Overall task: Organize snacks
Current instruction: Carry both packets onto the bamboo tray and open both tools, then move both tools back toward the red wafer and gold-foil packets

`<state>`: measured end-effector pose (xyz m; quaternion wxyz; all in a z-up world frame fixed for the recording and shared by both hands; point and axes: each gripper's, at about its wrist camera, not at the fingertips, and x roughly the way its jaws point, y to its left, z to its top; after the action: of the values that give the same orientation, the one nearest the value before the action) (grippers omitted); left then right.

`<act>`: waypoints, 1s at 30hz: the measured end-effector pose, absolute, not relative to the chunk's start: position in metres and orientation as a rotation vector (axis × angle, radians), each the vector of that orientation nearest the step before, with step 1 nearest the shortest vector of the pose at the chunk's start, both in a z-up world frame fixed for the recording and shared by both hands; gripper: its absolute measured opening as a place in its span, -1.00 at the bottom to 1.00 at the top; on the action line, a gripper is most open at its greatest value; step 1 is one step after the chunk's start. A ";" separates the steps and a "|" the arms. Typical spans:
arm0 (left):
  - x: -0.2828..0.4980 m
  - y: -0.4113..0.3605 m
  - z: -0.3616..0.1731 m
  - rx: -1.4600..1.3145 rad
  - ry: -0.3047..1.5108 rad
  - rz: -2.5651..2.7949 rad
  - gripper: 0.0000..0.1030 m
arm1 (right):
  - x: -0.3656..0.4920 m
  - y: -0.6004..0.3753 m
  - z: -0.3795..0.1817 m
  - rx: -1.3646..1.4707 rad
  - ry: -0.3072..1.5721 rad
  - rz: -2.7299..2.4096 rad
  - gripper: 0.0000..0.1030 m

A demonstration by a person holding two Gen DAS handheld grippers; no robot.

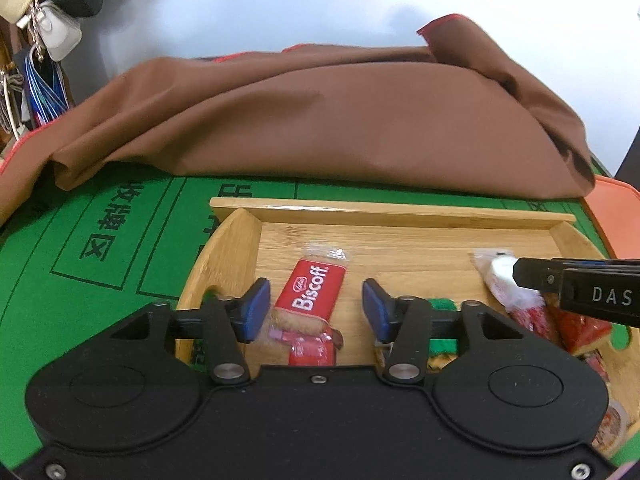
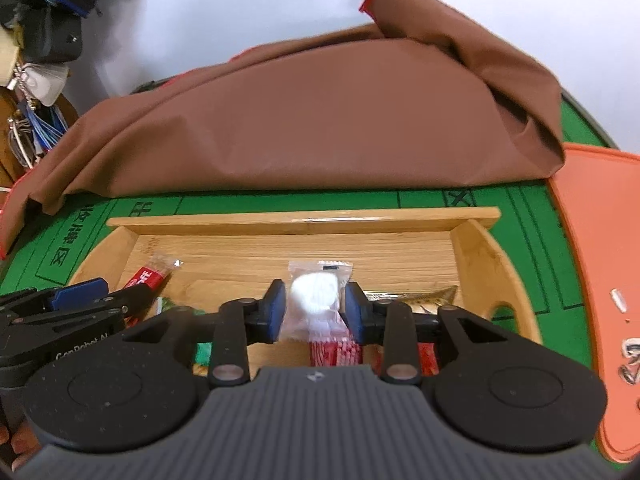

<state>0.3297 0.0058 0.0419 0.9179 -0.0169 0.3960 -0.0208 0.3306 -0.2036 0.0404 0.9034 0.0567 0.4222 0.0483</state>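
The right tongs [image 2: 315,308] pinch a white candy packet [image 2: 316,300] over the wooden tray [image 2: 304,216] mid-worktop. The left tongs [image 1: 316,308] gape wide around the Biscoff packet [image 1: 314,292]. Both seem light, crinkly and slippery; grip across the middle.

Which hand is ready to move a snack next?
Probably the right. The right hand-held gripper is already closed on the white candy packet above the wooden tray. The left hand-held gripper is open, only straddling the Biscoff packet.
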 end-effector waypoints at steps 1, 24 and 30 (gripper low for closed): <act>0.324 0.005 0.045 -0.031 0.806 -0.048 0.14 | 0.325 -0.205 0.043 0.116 0.863 0.105 0.05; 0.156 -0.010 0.078 0.019 0.632 -0.162 0.81 | 0.174 -0.235 0.061 0.035 0.715 0.160 0.71; 0.126 -0.016 0.069 0.011 0.637 -0.190 0.81 | 0.151 -0.241 0.055 0.005 0.714 0.153 0.74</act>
<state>0.1264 -0.0155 0.0688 0.9452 0.0052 0.3129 -0.0934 0.1511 -0.2409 0.0550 0.9340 0.0025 0.3494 0.0746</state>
